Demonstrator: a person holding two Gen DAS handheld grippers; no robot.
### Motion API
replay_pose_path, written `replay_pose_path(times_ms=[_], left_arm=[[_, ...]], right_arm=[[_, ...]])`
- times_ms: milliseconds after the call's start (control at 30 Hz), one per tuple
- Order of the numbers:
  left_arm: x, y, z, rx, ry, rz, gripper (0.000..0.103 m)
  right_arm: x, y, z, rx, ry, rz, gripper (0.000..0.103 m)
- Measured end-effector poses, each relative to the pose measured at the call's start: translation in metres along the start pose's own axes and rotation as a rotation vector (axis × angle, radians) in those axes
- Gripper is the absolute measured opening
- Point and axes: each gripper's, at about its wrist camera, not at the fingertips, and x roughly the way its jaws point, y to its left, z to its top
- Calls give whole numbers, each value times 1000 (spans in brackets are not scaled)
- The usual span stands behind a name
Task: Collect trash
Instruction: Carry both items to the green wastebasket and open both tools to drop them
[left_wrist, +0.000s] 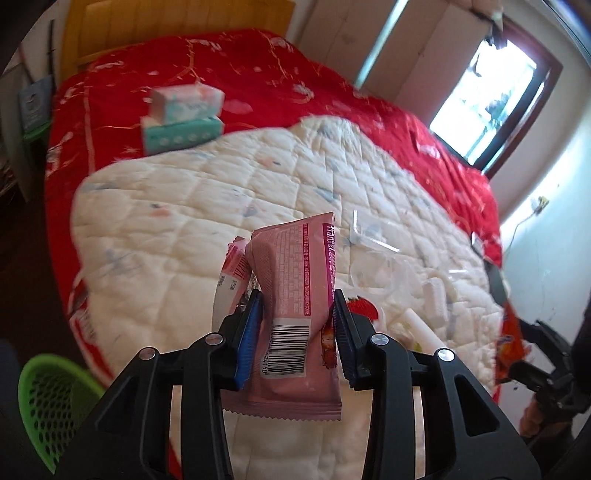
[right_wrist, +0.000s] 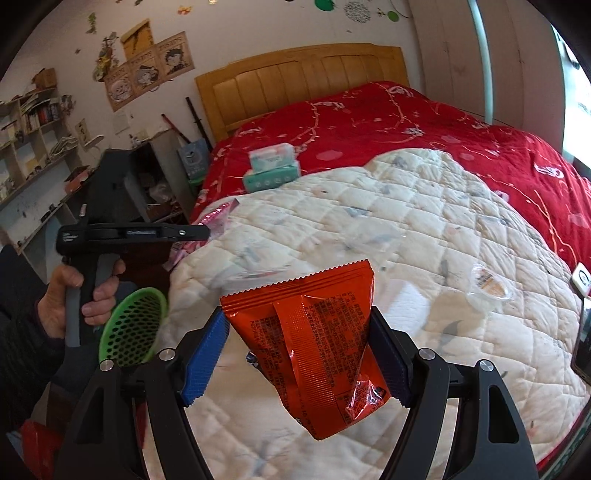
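Wrappers held clear of the bed, likely for carrying to the green basket (right_wrist: 133, 326) at lower left. Left hand-held gripper (left_wrist: 297, 325) is clamped on a pink wrapper (left_wrist: 291, 295); right hand-held gripper (right_wrist: 299, 350) pinches an orange snack bag (right_wrist: 317, 332) by its sides. White quilt (right_wrist: 369, 206) over a red bedspread (right_wrist: 424, 118) carries a clear cup (right_wrist: 489, 284) lower right; tissue packs (right_wrist: 271, 166) stacked mid-frame. Wooden headboard (right_wrist: 303, 77), shelves upper left.

Pink wrapper (left_wrist: 291, 295), orange packet (right_wrist: 314, 343), both clamped upright
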Motion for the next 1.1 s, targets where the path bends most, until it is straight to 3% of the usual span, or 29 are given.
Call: replay_pose_path(times_ms=[100,333,533,667,800,900,1033,1100], left_arm=[[-39,13,-17,-35,-50,18,37],[-117,63,-68,-110,-109,156,37],[-147,108,-110,-179,-102,262,38],[-154,138,-137,-227,-88,347,46],[-153,161,-152,-285,-72,348,51],[-154,172,-161,-323,-66,367,67],[-163,177,-172,-339,-91,389,71],[-169,175,-177,-338,-105,419,77]], right_arm=[[1,22,-1,-16,-2,38,72],[14,78,-1,-61,13,127,72],[29,121,-2,-98,34,192,72],[41,145,-2,-125,53,224,72],[50,162,-2,-147,66,248,72],[54,174,-1,-155,72,262,72],[62,187,1,-163,85,280,72],[66,194,1,-165,94,287,72]])
